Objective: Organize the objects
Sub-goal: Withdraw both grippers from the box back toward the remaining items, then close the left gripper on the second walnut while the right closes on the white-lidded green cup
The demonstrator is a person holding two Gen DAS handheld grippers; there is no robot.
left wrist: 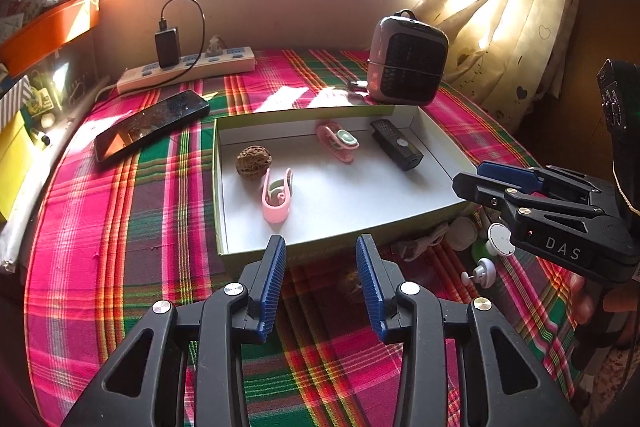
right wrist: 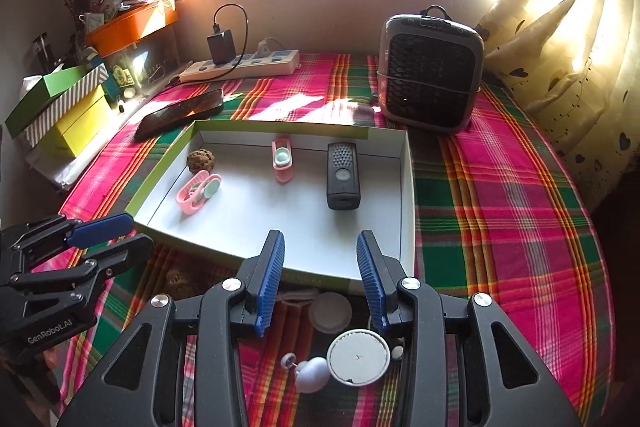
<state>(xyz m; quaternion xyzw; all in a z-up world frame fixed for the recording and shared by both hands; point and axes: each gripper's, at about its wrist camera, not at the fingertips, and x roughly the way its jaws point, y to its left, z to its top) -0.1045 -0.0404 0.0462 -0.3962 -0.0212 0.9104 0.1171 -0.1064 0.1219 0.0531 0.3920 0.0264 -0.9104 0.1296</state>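
The shallow white box (left wrist: 340, 195) is seen in the left wrist view on the plaid-covered table (left wrist: 120, 227), holding a walnut (left wrist: 253, 160), two pink clips (left wrist: 276, 195) (left wrist: 338, 141) and a black device (left wrist: 397, 143), all apart from one another. The left claw (left wrist: 320, 283) is held released and empty just before the box's near wall. The right claw (left wrist: 500, 187) is seen at the right, its state not discernible. A phone (left wrist: 152, 125), a power strip (left wrist: 188, 69) and a small heater (left wrist: 408, 61) are placed behind the box. In the right wrist view, the right claw (right wrist: 320, 279) is shown released and empty above the box's near edge (right wrist: 304, 277); a white disc (right wrist: 358, 357), a round cap (right wrist: 330, 311) and a white knob (right wrist: 313, 374) are seen lying on the cloth below it.
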